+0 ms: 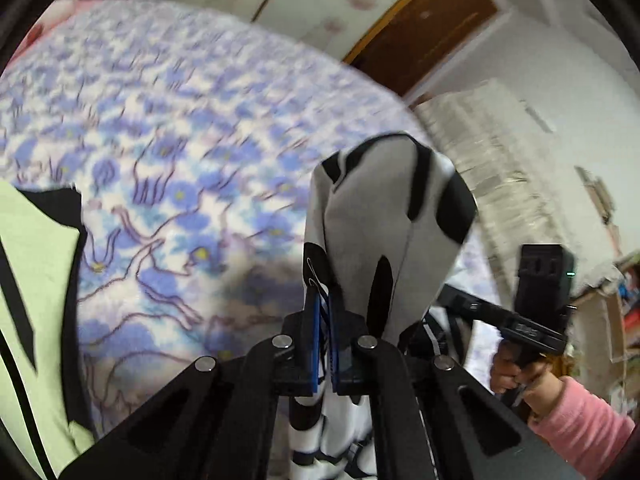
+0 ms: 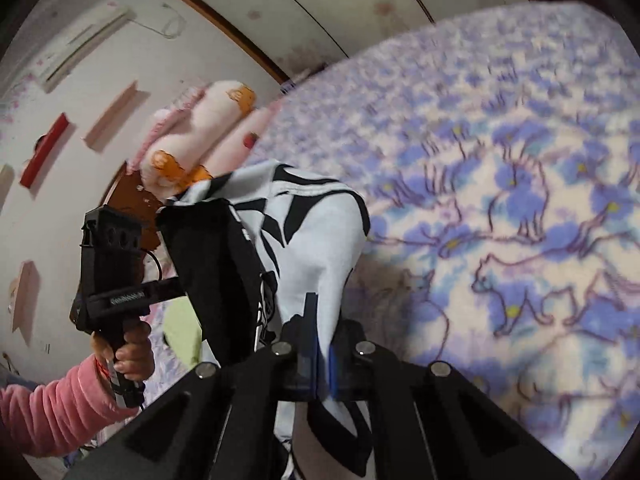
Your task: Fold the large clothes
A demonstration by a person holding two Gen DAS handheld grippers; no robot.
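Note:
A white garment with black markings (image 1: 384, 220) is held up above a bed. My left gripper (image 1: 325, 312) is shut on a bunched edge of it, and the cloth drapes over the right finger and hangs below. My right gripper (image 2: 322, 332) is shut on another part of the same garment (image 2: 316, 240), which billows up over the fingers. A black part of the garment (image 2: 216, 272) hangs to the left. Each gripper shows in the other's view, held by a hand in a pink sleeve (image 1: 580, 416).
The bed carries a blue and white cat-print blanket (image 1: 180, 140). A pale green and black garment (image 1: 36, 300) lies on it at the left. Pink and orange pillows (image 2: 200, 128) lie at the bed's head. A wall, a brown door (image 1: 424, 28) and shelves stand behind.

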